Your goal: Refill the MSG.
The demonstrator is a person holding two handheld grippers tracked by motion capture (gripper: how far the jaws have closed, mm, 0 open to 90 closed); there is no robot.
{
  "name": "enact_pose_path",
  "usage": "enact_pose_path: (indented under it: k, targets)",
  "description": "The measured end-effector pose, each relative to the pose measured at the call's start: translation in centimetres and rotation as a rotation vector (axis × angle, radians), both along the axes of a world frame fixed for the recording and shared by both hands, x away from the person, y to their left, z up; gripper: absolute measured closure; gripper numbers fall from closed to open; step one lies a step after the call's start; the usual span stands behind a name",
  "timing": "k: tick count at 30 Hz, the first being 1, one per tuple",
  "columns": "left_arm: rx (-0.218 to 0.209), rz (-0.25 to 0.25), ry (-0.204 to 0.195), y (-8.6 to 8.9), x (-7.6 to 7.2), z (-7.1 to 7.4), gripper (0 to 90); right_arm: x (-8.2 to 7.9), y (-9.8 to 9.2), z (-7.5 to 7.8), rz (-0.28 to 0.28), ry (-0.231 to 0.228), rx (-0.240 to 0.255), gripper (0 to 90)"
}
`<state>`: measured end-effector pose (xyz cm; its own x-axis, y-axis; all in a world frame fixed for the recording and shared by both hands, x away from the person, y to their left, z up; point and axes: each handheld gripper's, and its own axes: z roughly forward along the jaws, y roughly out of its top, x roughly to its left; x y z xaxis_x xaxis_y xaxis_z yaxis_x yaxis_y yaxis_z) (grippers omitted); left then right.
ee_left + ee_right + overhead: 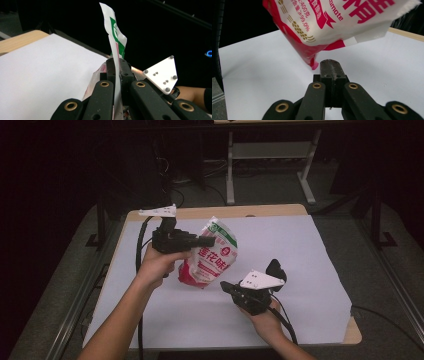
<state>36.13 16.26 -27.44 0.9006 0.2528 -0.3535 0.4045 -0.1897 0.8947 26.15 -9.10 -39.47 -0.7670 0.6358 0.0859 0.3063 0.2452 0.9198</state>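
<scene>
A: Start at the left gripper (209,240). What is it doing?

B: Left of centre in the high view, its jaws are clamped on the upper edge of the bag (210,254). In the left gripper view the gripper (117,70) has the bag's (115,42) thin white-and-green edge pinched between its jaws, with the edge rising toward the top middle of the frame.

A: And the bag itself?

B: It is a white, red and green pouch hanging at a tilt just left of the frame's centre. Its lower red corner is at or just above the white sheet (300,250); I cannot tell whether it touches.

A: The right gripper (226,286)?

B: It is lower and right of the bag in the high view, near the bag's bottom corner. In the right gripper view its jaws (329,65) are pressed together with nothing between them, and the bag (337,22) hangs across the top of the frame, its red corner just above the jaw tips.

A: What lies around them?

B: The white sheet covers a wooden table (220,212), whose bare edge runs along the upper middle.
</scene>
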Motion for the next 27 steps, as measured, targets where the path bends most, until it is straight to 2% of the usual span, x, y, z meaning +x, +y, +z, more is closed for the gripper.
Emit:
enact_pose_path:
  k: [7, 12, 15, 19, 22, 26, 27]
  targets:
    - [-0.027, 0.030, -0.032, 0.8, 0.8, -1.1, 90.0, 0.6, -1.0, 0.5, 0.021, 0.013, -0.002, 90.0]
    - [-0.037, 0.045, -0.055, 0.9, 1.6, -2.7, 90.0, 0.8, -2.2, 0.7, 0.018, 0.023, -0.005, 90.0]
    - [-0.056, 0.053, -0.056, 1.1, 1.8, -3.7, 90.0, 0.8, -2.8, 0.9, 0.021, 0.025, -0.003, 90.0]
    - [-0.025, 0.072, -0.059, 1.5, 2.0, -4.6, 90.0, 1.0, -3.5, 1.2, 0.023, 0.022, 0.001, 90.0]
    - [-0.026, 0.084, -0.047, 2.3, 1.9, -5.1, 90.0, 1.1, -3.7, 1.2, 0.035, 0.034, 0.005, 90.0]
    - [-0.033, 0.087, -0.038, 3.1, 1.8, -5.8, 90.0, 1.2, -3.8, 1.0, 0.040, 0.046, 0.013, 90.0]
    - [-0.048, 0.087, -0.032, 3.3, 1.7, -6.0, 90.0, 1.2, -3.8, 1.0, 0.043, 0.048, 0.012, 90.0]
